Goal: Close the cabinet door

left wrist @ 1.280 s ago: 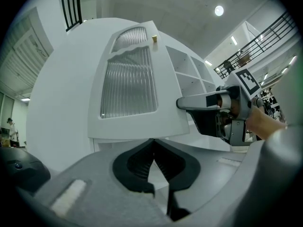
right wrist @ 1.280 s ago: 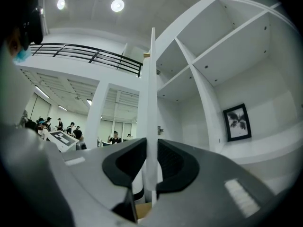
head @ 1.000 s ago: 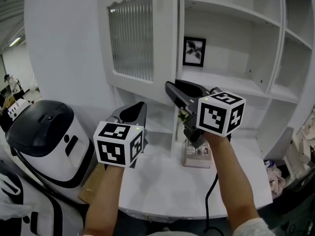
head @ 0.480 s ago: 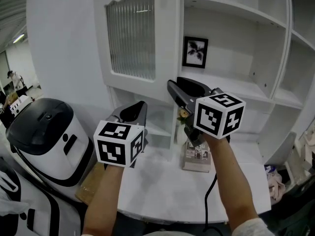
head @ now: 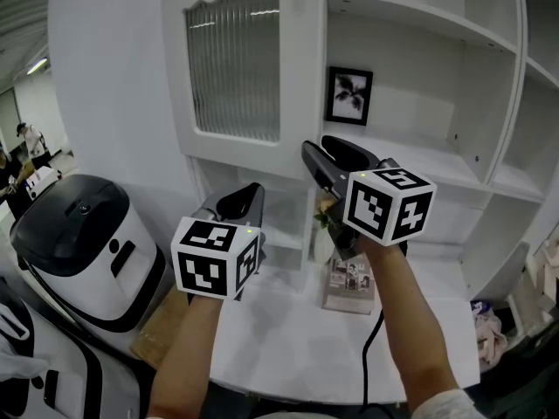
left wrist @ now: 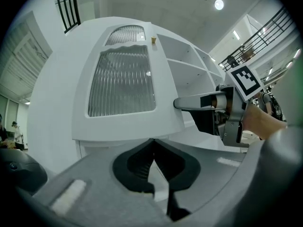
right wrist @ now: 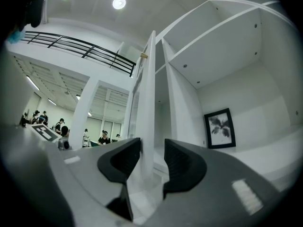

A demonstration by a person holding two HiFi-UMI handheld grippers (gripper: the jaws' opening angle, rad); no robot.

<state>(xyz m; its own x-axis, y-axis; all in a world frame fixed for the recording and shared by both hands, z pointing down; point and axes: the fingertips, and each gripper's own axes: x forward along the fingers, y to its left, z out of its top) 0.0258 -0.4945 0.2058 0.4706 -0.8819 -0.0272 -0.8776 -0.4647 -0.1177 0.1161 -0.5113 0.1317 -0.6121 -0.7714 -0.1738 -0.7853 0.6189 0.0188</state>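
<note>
Two jaws of my right tool [head: 321, 151] are spreading at the door's [head: 231, 68] edge in the head view; the white ribbed-glass door, open left of the shelves [head: 419, 24], looks broader than a second ago. Left gripper view: my left tool [left wrist: 152, 143] is clenched, empty. Right gripper view: the door's edge stands between the loosened jaws, so I judge the closing unfinished.

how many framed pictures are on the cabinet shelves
1. The framed picture stands at the back of the open shelf, just right of the cabinet door. The door could hide others on the shelves behind it.
</note>
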